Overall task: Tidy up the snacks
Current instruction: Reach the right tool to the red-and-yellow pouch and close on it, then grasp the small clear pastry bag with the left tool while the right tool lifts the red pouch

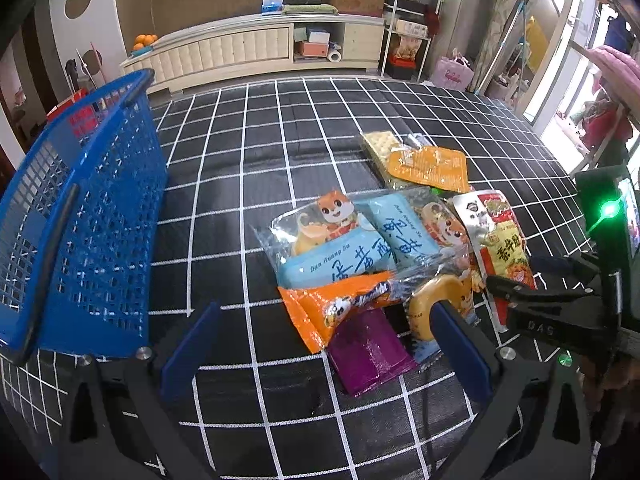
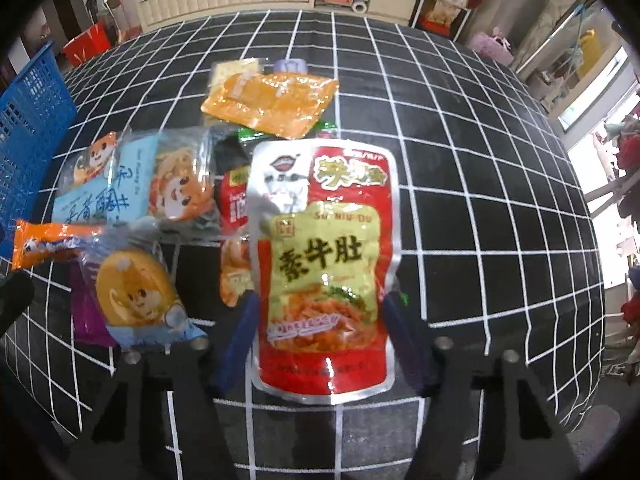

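Blue-padded fingers of the left gripper [image 1: 326,344] fill the bottom of the left wrist view, spread wide with nothing between them, hanging over the black counter with white grid lines [image 1: 248,168]; just ahead lie a glossy purple foil sachet [image 1: 370,354] and an orange plastic snack wrapper [image 1: 320,312], with a clear bag of pale blue pastry packs [image 1: 352,240] behind them, and a blue plastic mesh basket [image 1: 80,240] standing well to the left as the likely destination. From the right wrist view, the right gripper [image 2: 318,320] has its fingers on either side of the lower half of a red and silver foil pouch with a yellow panel [image 2: 324,256], which lies flat at the right edge of the pile; whether the pads already press its edges I cannot tell. That pouch looks light, limp and slick, so it should buckle rather than resist. A hold across the stiffer sealed side seams seems safest, since the smooth film could slide out.
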Available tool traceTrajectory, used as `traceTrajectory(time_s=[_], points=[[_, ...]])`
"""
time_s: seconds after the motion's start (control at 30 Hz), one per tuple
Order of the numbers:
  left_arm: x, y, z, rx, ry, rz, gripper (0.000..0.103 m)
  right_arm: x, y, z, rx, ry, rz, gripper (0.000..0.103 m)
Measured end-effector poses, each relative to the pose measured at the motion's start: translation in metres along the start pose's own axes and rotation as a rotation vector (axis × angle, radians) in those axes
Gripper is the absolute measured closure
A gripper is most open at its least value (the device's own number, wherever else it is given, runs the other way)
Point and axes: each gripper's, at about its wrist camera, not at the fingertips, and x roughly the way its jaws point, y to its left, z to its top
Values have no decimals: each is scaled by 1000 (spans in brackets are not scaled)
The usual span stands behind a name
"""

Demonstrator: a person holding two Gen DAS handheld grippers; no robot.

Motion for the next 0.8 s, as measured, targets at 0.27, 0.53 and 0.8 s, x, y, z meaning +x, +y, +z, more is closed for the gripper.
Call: traceTrajectory(time_s=[0.27,0.53,0.8], points=[[-2,-6,-4,22,15,-39,0,-19,-6,-14,12,-53,29,62],[7,-31,-2,32,59,-63,0,-54,-27,-35,83,-150,56,65],[29,-57,5,3,86,40,0,-65,-51,-49,88,-168,85,65]])
